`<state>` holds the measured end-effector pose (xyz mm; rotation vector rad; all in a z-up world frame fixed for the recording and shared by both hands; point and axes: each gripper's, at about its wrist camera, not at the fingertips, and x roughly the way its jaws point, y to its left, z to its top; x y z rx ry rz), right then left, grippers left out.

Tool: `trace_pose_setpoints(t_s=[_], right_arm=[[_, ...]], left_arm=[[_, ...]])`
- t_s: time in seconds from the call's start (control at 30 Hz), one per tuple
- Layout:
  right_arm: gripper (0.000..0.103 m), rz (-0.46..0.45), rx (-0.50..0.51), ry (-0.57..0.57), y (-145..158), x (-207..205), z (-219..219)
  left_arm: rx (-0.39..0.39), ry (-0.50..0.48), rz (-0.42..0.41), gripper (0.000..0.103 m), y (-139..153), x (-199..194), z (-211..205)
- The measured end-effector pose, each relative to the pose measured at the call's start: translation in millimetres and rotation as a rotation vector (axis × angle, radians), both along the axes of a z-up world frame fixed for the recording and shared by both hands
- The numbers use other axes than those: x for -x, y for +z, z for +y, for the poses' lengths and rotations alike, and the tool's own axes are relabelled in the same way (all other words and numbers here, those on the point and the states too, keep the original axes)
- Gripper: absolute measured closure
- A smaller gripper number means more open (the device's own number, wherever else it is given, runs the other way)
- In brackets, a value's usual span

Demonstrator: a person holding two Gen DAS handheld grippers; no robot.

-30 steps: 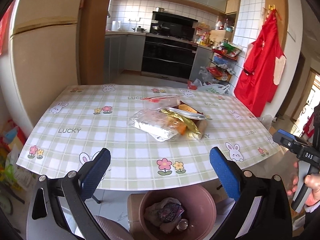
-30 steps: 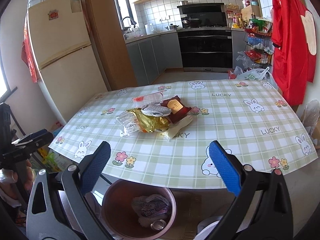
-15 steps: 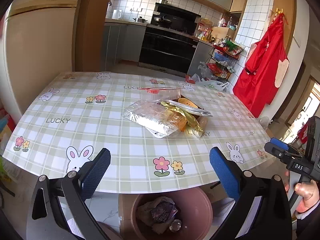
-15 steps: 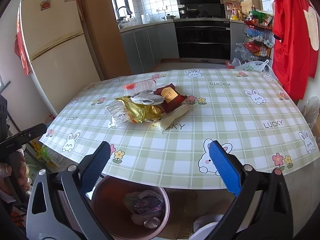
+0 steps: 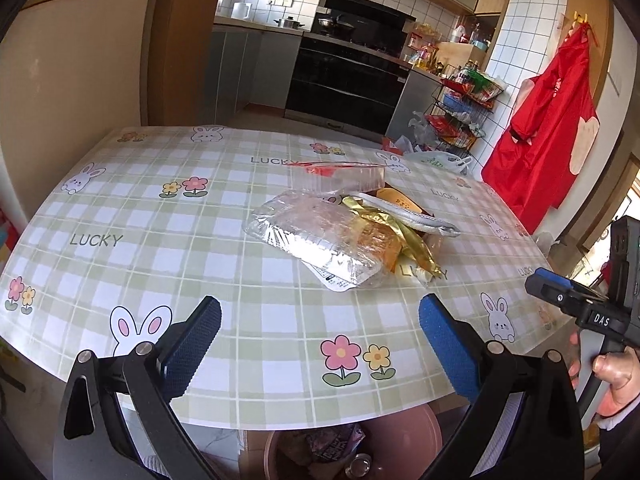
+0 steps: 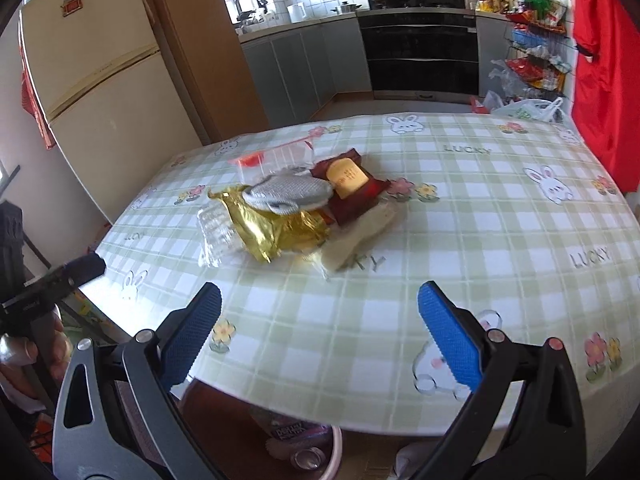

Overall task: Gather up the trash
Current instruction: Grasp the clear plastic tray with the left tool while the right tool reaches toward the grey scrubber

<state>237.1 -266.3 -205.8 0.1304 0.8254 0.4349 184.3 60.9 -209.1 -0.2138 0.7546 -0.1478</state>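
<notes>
A heap of wrappers lies mid-table: a clear-and-silver bag (image 5: 320, 236), a gold foil wrapper (image 6: 276, 226), a grey-white pouch (image 6: 288, 194), a dark red packet (image 6: 352, 192) and a clear bag with a red strip (image 5: 340, 174). My left gripper (image 5: 320, 338) is open over the near table edge, short of the heap, with nothing between its blue pads. My right gripper (image 6: 320, 330) is open too, near the front edge, its jaws empty. A pink bin (image 5: 404, 432) holding trash stands below the table edge, partly hidden.
The table (image 5: 120, 216) wears a green checked cloth with rabbits and flowers. A fridge (image 6: 100, 92) stands left, kitchen cabinets and an oven (image 5: 344, 80) behind, a red apron (image 5: 548, 128) hangs right. A hand holding the other gripper shows at each view's side.
Both grippers have moved forward and lower over the table toward the wrappers; the bin has slid mostly out of view under the table edge. Both stayed open.
</notes>
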Motion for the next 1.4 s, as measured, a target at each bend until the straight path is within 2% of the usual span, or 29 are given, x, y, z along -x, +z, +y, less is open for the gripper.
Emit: trace_pose_setpoints(t_s=[0.27,0.4,0.43,0.53,0.7,0.73,0.77,0.83,0.87,0.97,1.1,1.17,1.4], right_arm=[[0.006,0.060,-0.053,0.056,2.9,-91.9,35.4],[0.006,0.152,-0.113,0.028,-15.0,-132.8,40.6],[0.006,0.200,-0.147,0.022,-24.8,-144.1,41.4],[0.006,0.275,-0.165,-0.018,-43.7,-160.6,43.7],[0.006,0.277,-0.174,-0.028,-50.3,-164.9,47.5],[0.006,0.283,-0.178,-0.029,-51.7,-164.8,46.4],[0.006,0.284,-0.173,-0.031,-52.6,-164.9,46.0],[0.006,0.276,-0.164,-0.034,-53.5,-165.8,43.0],[0.006,0.276,-0.168,-0.037,-54.6,-166.3,41.0],[0.006,0.288,-0.191,-0.044,-57.7,-164.7,35.6],[0.006,0.287,-0.185,-0.039,-60.7,-162.8,29.4],[0.006,0.291,-0.193,-0.037,-62.5,-163.5,26.2],[0.006,0.320,-0.219,0.003,-69.3,-167.3,28.0]], left_arm=[[0.038,0.020,0.001,0.011,-7.9,-19.5,16.8],[0.047,0.028,-0.006,0.011,-9.3,-25.8,19.6],[0.049,0.028,-0.005,0.012,-10.2,-27.0,19.5],[0.058,0.021,0.002,0.012,-13.6,-29.0,19.8],[0.081,0.007,0.012,0.016,-15.2,-39.4,26.1],[0.104,-0.006,0.015,0.022,-12.9,-47.0,28.7],[0.129,-0.021,0.022,0.036,-10.2,-57.6,30.8],[0.175,-0.045,0.074,0.049,-7.7,-87.2,32.1],[0.244,-0.048,0.104,0.052,-7.6,-107.6,34.7],[0.458,-0.024,0.201,0.055,-17.3,-163.9,41.1],[0.578,0.074,0.286,0.056,-33.2,-218.3,45.8],[0.612,0.102,0.310,0.056,-39.1,-235.7,46.8],[0.608,0.163,0.392,0.056,-67.5,-271.6,27.7]])
